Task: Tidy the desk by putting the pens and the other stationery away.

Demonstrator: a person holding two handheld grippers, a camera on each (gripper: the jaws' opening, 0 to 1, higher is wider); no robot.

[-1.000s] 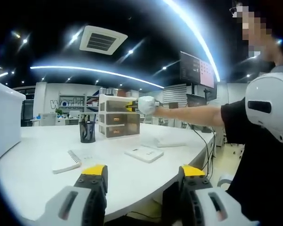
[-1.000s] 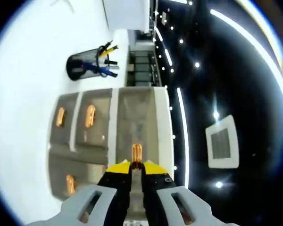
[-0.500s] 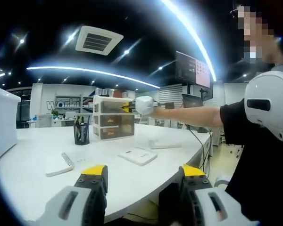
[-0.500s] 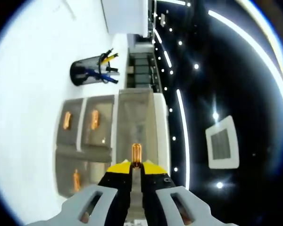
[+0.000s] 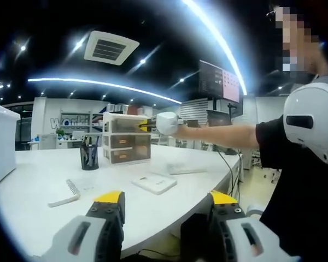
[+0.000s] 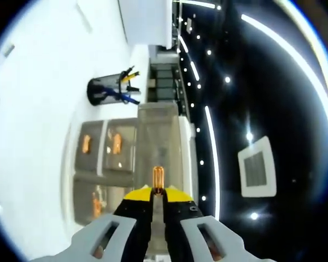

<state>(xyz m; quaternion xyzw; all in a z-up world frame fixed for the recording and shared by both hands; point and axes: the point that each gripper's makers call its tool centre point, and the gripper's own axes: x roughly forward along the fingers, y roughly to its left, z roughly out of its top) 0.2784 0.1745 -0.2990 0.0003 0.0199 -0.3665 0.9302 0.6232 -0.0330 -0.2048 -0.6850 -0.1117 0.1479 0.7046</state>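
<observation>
A small white drawer unit (image 5: 126, 146) with orange handles stands far back on the white desk (image 5: 38, 207). My right gripper (image 5: 147, 125) reaches in from the right and grips its top drawer. In the right gripper view, which is rolled sideways, the right gripper (image 6: 158, 192) is shut on the orange handle (image 6: 158, 176) of the translucent top drawer (image 6: 158, 136), which is slid out of the drawer unit (image 6: 106, 169). A black mesh pen cup (image 5: 89, 156) (image 6: 105, 91) with several pens stands beside the unit. My left gripper (image 5: 167, 201) hangs open over the desk's near edge, holding nothing.
A spiral notebook (image 5: 65, 192), a flat white box (image 5: 154, 183) and some papers (image 5: 180, 170) lie on the desk. A large white container (image 5: 0, 143) (image 6: 147, 16) stands at the desk's left end. The person's arm (image 5: 224, 134) stretches across from the right.
The top drawer has slid further out of the unit with my right gripper still on its handle. The left gripper view has drifted back, so the desk items look smaller.
</observation>
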